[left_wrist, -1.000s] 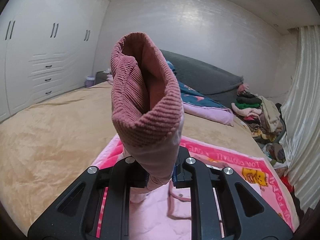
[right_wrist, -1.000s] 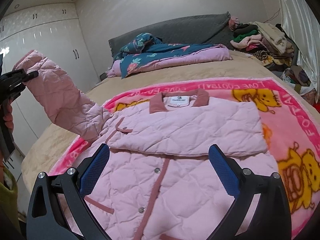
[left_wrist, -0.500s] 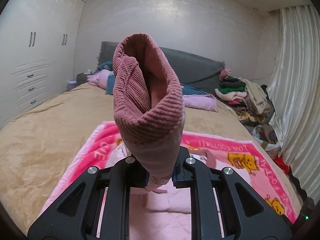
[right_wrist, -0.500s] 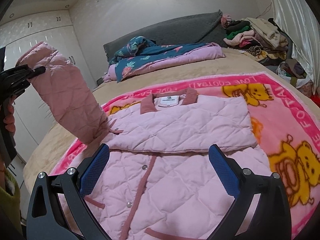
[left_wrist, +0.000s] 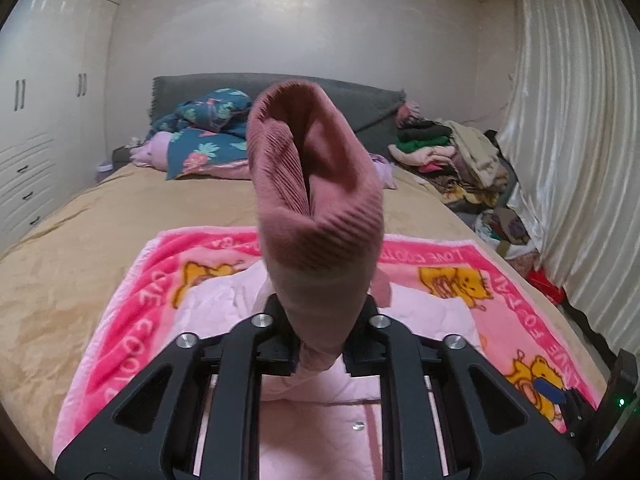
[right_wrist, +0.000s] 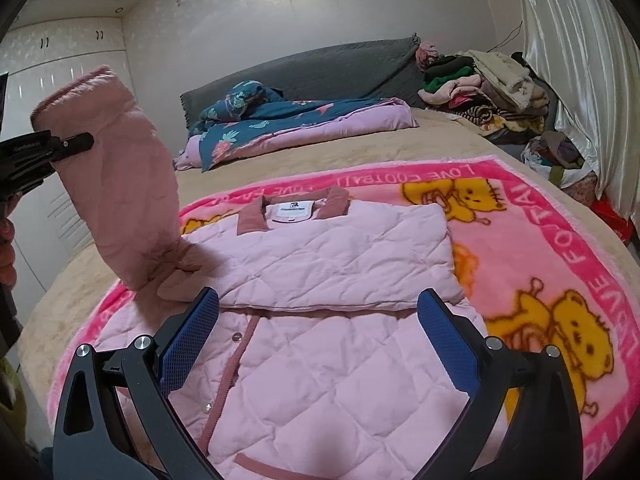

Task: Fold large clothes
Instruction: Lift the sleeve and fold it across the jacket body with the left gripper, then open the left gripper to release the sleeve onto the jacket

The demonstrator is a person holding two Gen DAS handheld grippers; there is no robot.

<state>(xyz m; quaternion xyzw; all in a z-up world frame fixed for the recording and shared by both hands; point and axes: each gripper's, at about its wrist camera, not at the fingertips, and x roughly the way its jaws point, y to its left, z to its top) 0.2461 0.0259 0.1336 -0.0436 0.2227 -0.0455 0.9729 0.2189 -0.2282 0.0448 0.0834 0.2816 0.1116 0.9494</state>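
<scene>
The pink blanket [right_wrist: 540,216] reads "LOVE FOOTBALL" upside down at its 12 o'clock edge, and the pink jacket [right_wrist: 328,280] lies on it. The left gripper [left_wrist: 320,354] pinches the sleeve [left_wrist: 316,216], raised at 9 o'clock; the right gripper [right_wrist: 318,334] stands wide and empty above the jacket.

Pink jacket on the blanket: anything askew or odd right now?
Nothing is damaged. The pink jacket lies flat on the blanket; only its sleeve stands up off the bed, held at the cuff by the left gripper.
</scene>
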